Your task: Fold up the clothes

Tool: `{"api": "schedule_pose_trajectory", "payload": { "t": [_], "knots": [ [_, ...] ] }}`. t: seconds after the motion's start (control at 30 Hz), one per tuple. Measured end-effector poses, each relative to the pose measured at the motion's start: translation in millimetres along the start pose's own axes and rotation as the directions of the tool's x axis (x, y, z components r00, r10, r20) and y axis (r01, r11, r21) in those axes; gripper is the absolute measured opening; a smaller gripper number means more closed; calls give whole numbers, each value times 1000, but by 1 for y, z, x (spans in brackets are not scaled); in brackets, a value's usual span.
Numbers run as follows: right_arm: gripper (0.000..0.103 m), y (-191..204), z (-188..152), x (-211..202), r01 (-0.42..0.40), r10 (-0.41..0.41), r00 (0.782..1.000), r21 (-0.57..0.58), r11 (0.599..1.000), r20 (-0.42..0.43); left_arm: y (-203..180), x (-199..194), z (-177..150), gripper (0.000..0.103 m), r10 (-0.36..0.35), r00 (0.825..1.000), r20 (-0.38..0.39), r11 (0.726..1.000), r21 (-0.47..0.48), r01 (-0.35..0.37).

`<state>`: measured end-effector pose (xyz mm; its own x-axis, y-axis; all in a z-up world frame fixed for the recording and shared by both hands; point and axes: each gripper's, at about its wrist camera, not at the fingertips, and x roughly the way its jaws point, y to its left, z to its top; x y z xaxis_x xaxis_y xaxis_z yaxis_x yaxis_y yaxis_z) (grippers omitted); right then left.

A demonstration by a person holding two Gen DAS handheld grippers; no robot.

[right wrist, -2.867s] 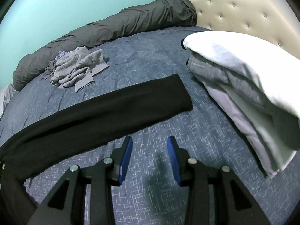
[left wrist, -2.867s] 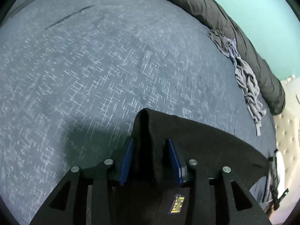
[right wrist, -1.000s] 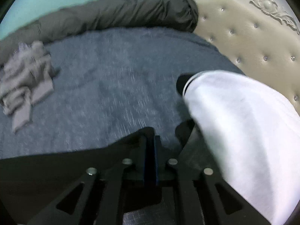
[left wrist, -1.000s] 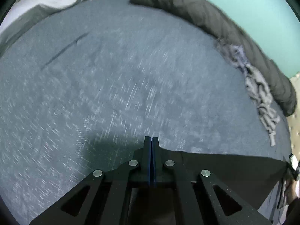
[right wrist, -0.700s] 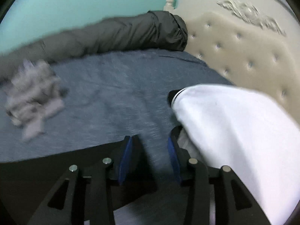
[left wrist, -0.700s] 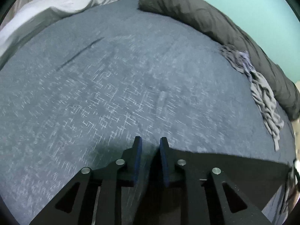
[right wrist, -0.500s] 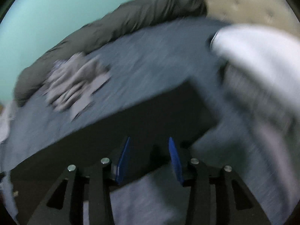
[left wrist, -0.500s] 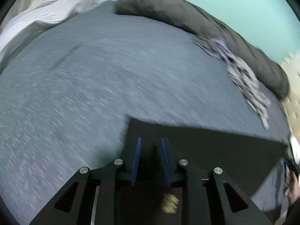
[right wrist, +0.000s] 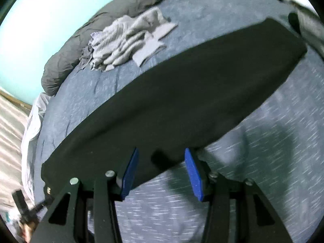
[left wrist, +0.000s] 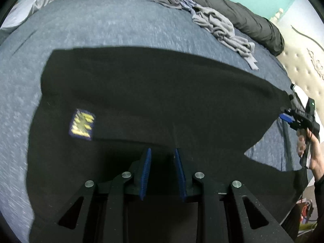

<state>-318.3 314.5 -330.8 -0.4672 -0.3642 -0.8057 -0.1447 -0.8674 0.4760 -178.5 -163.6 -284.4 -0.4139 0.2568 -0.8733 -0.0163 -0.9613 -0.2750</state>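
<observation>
Jaws on both grippers just opened, left gripper (left wrist: 162, 170) narrow, right gripper (right wrist: 162, 172) wider, pads clear of the flat black garment with yellow patch (left wrist: 154, 93) at frame centre on blue-grey speckled bedspread (left wrist: 105, 22); crumpled grey clothes (left wrist: 218, 24) upper right, dark grey rolled duvet (left wrist: 253, 24) against teal wall (right wrist: 40, 20)

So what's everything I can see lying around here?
black garment: one, black with a yellow and blue patch, spread flat across the bed
grey clothes: one crumpled pile, grey, far side of the bed
rolled duvet: one, dark grey, along the teal wall
bedspread: one, speckled blue, under everything
headboard: one, cream, tufted
left hand-held gripper: black with blue pads, open over the garment
right hand-held gripper: same, open at the garment's near edge
hand: one, holding the right hand-held gripper
</observation>
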Motion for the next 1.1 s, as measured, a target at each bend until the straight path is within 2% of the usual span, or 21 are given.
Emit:
{"api": "schedule_pose_trajectory", "payload": {
  "t": [0.2, 0.3, 0.33, 0.37, 0.4, 0.43, 0.53, 0.67, 0.73, 0.8, 0.83, 0.87, 0.93, 1.03, 1.1],
  "knots": [
    [48, 5, -8, 19, 40, -39, 999, 8, 999, -25, 1, 11, -18, 27, 11, 1000, -20, 1000, -28, -11],
    [27, 5, -9, 21, 89, -90, 996, -22, 996, -12, -4, 17, -23, 27, 28, 999, -34, 1000, 11, -28],
    [14, 5, -8, 21, 102, -102, 995, -27, 994, -6, -4, 17, -24, 27, 22, 999, -31, 1000, 17, -21],
    [8, 4, -7, 20, 107, -107, 994, -31, 994, -3, -4, 18, -25, 23, 14, 999, -33, 1000, 20, -13],
    [7, 3, -6, 20, 111, -111, 994, -36, 993, 1, -4, 19, -25, 6, 13, 999, -33, 1000, 22, -12],
    [6, 3, -6, 18, 114, -114, 993, -50, 992, 9, -3, 19, -26, 0, 14, 999, -32, 1000, 27, -13],
    [5, 6, -11, 9, 129, -126, 991, -81, 988, 44, 1, 19, -30, 0, -10, 1000, -29, 1000, 13, 11],
    [4, 3, -20, 8, 149, -144, 988, -96, 984, 55, 2, 12, -37, 0, -3, 1000, -27, 999, 36, 4],
    [6, -5, -21, 9, 118, -116, 992, -53, 992, 43, 3, 4, -40, 0, -10, 1000, -20, 999, 42, 10],
    [17, -11, -20, 5, 101, -101, 994, 8, 995, 44, 4, -2, -38, 0, -15, 1000, -10, 999, 39, 15],
    [28, -9, -20, -1, 109, -109, 992, 8, 994, 61, 7, -7, -37, 0, -4, 1000, -3, 999, 34, 4],
    [34, -8, -21, -7, 117, -117, 990, 8, 993, 77, 11, -12, -36, 0, 7, 1000, 3, 1000, 28, -7],
    [34, -1, -22, -18, 108, -106, 990, -14, 994, 98, 20, -20, -35, 1, 30, 1000, 6, 999, 16, -30],
    [35, 22, -34, -25, 63, -59, 997, -104, 993, 46, 37, -33, -34, 10, 67, 998, 12, 998, -5, -67],
    [38, 35, -47, -28, 21, -22, 1000, -155, 988, -1, 53, -43, -36, 28, 106, 994, 16, 994, -29, -106]
  ]
}}
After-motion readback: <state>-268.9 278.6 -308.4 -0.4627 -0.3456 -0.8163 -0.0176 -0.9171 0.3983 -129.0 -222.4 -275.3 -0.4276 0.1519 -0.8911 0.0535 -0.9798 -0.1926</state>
